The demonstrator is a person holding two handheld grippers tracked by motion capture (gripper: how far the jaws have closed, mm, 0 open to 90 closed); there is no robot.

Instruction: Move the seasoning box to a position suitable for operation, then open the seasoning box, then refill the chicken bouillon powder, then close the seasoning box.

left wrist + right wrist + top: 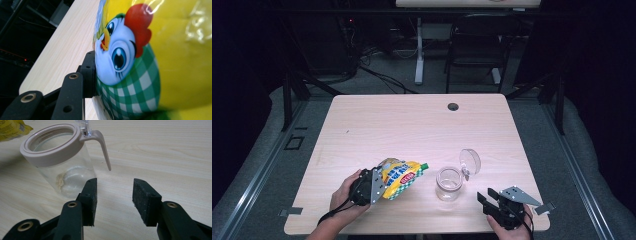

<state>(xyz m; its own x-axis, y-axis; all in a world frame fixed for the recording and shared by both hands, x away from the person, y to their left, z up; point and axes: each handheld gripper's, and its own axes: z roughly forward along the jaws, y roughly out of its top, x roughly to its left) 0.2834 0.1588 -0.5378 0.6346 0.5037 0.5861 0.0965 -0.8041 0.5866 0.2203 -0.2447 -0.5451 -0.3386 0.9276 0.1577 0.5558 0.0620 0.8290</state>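
A yellow snack bag (401,177) with a green check pattern and a cartoon chicken (120,55) lies sideways near the table's front left. My left gripper (379,186) is shut on the bag's left end. In the left gripper view one black pad (89,72) presses its side and the other jaw is hidden behind the bag. A clear glass jar (448,183) with a beige collar (50,147) stands just right of the bag, its hinged clear lid (470,161) flipped open. My right gripper (115,200) rests open on the table right of the jar (62,177), with nothing between its pads.
The light wooden table (412,125) has a cable hole (453,106) near its far edge. A black chair (479,45) and a desk leg (419,50) stand beyond the table. The table's front edge runs close to both hands.
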